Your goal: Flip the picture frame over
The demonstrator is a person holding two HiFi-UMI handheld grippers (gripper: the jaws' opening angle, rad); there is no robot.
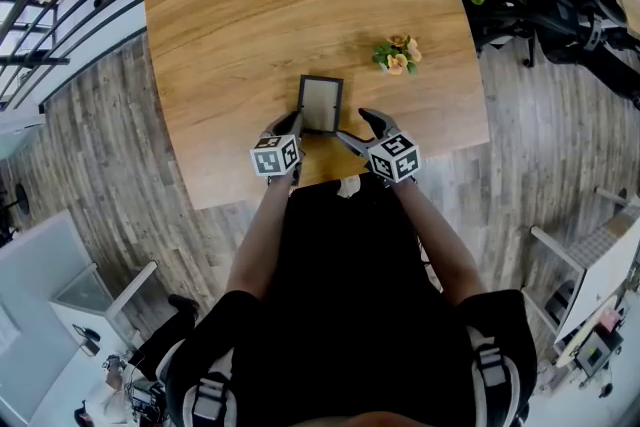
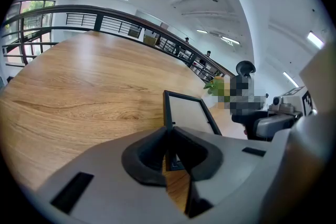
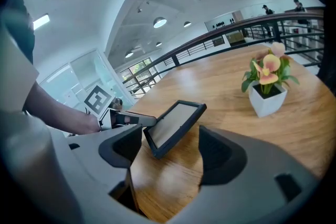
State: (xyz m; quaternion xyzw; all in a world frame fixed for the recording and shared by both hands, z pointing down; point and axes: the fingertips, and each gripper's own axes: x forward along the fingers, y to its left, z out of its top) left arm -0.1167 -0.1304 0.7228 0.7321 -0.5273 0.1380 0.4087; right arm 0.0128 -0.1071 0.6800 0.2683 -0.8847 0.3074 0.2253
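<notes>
Head view: your picture frame (image 1: 321, 104) sits tilted on the table (image 1: 250, 5), left of the flower pot (image 1: 398, 55) and nearer you.

Left gripper view: your left gripper (image 2: 169, 145) is clenched on the frame's lower edge.

Right gripper view — your right gripper (image 3: 170, 147) is spread wide, grasping nothing; the frame leans left of the flower pot.

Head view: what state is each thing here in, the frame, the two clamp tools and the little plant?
picture frame, tilted, one side raised off the table.
left gripper, fingers shut on the frame's edge.
right gripper, fingers open, holding nothing.
potted flowers, upright on the table.
</notes>
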